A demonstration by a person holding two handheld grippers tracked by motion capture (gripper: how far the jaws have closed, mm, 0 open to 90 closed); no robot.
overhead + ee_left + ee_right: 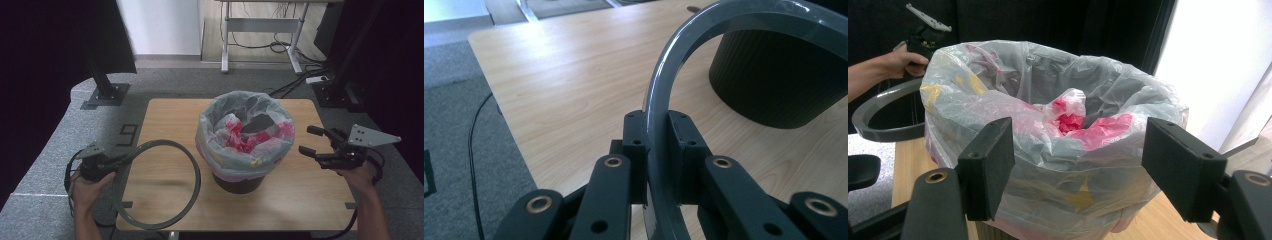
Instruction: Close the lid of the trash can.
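Left gripper (122, 158): we had it clamped tight on the grey ring (192, 172), held over the desk's (165, 115) left side.
Right gripper (311, 142): we kept it wide open, holding nothing, just right of the bin.
Bin (240, 182): mid-desk, clear bag (235, 155) over its rim, pink stuff inside.

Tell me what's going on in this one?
A person works at a wooden table with a gripper in each hand. The left gripper is clamped on a grey plastic ring, held beside a dark bin. The bin is lined with a clear bag with pink scraps inside. The right gripper waits open on the bin's other side, holding nothing.
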